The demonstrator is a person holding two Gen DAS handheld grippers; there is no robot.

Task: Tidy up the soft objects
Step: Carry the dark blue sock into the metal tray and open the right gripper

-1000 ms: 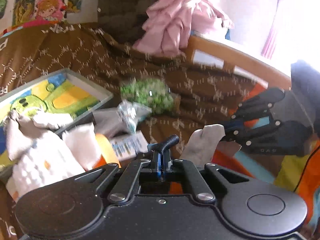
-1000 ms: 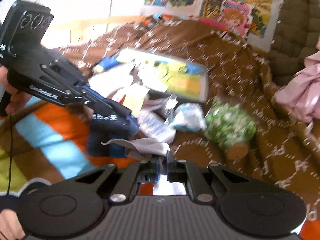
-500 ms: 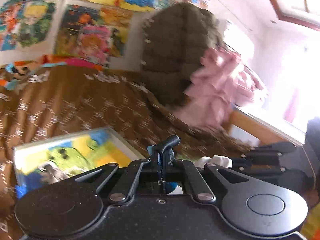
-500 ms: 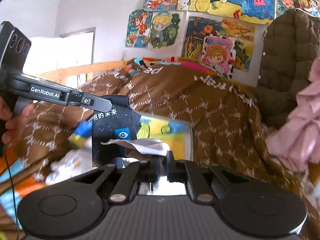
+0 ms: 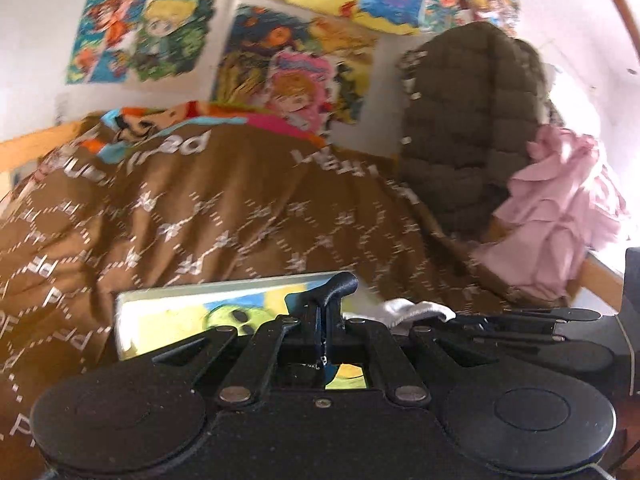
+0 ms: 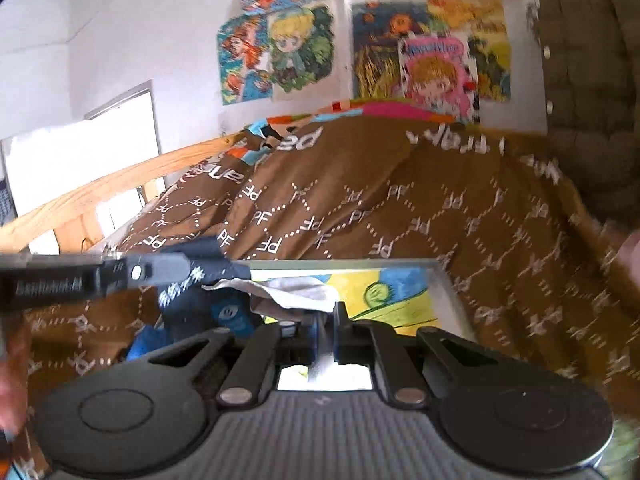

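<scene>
My right gripper (image 6: 326, 320) is shut on a grey-white sock (image 6: 288, 292) that bunches up over its fingers. The left wrist view shows that sock (image 5: 412, 307) as a white fold at the tip of the right gripper (image 5: 450, 317). My left gripper (image 5: 325, 312) is shut. From the right wrist view, the left gripper (image 6: 234, 271) reaches in from the left, pinching a dark navy sock (image 6: 208, 300) with white characters and a blue logo, which hangs below its tip. Both socks are held up close together, above a colourful picture tray (image 6: 400, 292).
A brown patterned quilt (image 5: 200, 220) covers the bed, with the picture tray (image 5: 180, 312) lying on it. A dark olive puffy jacket (image 5: 468, 140) and a pink garment (image 5: 560, 216) sit at the right. A wooden bed rail (image 6: 100, 192) runs along the left, and posters (image 6: 300, 48) cover the wall.
Both grippers have risen and tilted up, so the views swung from the clutter on the bed to the quilt and wall. Each keeps its sock.
</scene>
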